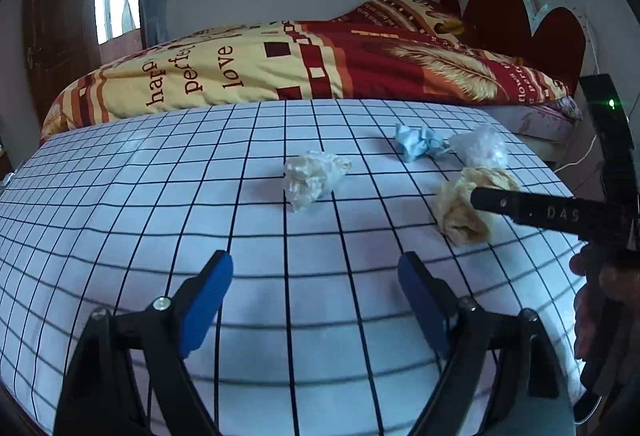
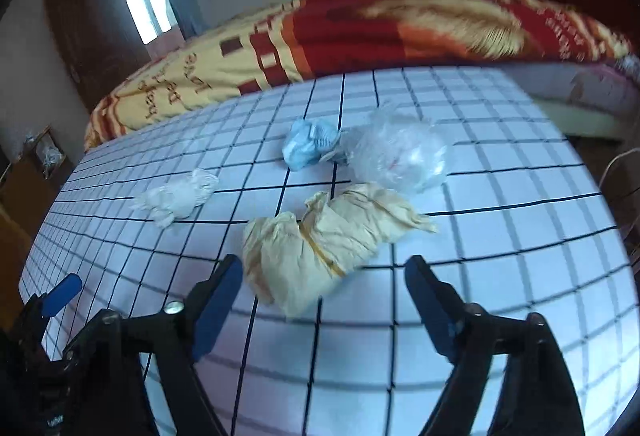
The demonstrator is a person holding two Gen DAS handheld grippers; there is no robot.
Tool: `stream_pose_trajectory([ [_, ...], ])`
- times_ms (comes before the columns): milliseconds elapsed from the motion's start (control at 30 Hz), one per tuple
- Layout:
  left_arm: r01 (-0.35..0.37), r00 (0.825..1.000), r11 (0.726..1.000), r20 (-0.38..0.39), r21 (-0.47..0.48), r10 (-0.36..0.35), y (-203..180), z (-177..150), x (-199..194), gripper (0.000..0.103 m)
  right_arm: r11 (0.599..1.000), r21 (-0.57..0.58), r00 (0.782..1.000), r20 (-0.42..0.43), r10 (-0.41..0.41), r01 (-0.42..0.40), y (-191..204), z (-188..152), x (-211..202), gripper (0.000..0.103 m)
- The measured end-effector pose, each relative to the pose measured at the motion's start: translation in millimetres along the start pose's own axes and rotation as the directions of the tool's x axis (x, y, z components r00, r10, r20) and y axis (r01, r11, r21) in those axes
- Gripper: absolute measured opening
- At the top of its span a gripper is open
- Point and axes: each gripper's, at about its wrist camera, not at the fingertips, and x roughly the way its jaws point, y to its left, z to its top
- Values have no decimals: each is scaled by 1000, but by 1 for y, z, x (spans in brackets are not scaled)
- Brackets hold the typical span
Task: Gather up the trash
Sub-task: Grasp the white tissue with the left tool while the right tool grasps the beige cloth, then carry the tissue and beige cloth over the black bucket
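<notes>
Right gripper [image 2: 324, 296], jaws wide apart and empty, poised just short of the tan wad [image 2: 320, 240] near the table's [image 2: 500, 256] right edge; judged step: approach for a first pickup, which next calls for advancing to straddle the wad, then closing. Left gripper [image 1: 316, 292], likewise wide and empty, faces the white wad [image 1: 314, 178] at mid-table. Blue wad [image 2: 308, 146] and clear plastic [image 2: 400, 156] lie beyond, touching. No bin is visible; motion blur softens the right view.

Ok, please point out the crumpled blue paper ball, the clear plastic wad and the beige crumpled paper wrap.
crumpled blue paper ball [image 2: 308, 148], right wrist view, centre.
clear plastic wad [image 2: 400, 156], right wrist view, middle.
beige crumpled paper wrap [image 2: 320, 244], right wrist view, middle fold.
</notes>
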Motion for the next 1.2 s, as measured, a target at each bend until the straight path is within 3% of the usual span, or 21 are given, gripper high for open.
stream_pose_trajectory([
  [67,5,1000,1000,-24,-8,-6,7,11,19,82,1000,-9,1000,-17,-5,5,2,5,13,64],
  [233,21,997,999,-70,29,-19,8,36,59,76,999,-38,1000,-20,9,-9,4,14,29,53],
  [467,55,983,997,-178,53,-45,1,52,100,66,998,-53,999,-31,29,-30,6,21,39,51],
  [567,76,980,995,-188,71,-61,-7,53,103,43,997,-63,999,-35,38,-40,8,22,40,43],
  [600,87,980,993,-186,77,-72,-11,52,101,36,997,-65,998,-37,44,-46,8,21,39,41],
  [667,104,981,992,-173,70,-90,-14,51,93,35,996,-70,998,-31,55,-57,9,20,35,33],
  [733,105,986,991,-141,82,-93,-19,45,76,34,995,-84,998,-17,59,-60,8,16,25,31],
  [1200,139,989,984,-57,108,-133,-50,3,-26,34,990,-103,992,82,100,-91,-18,-37,-69,31],
])
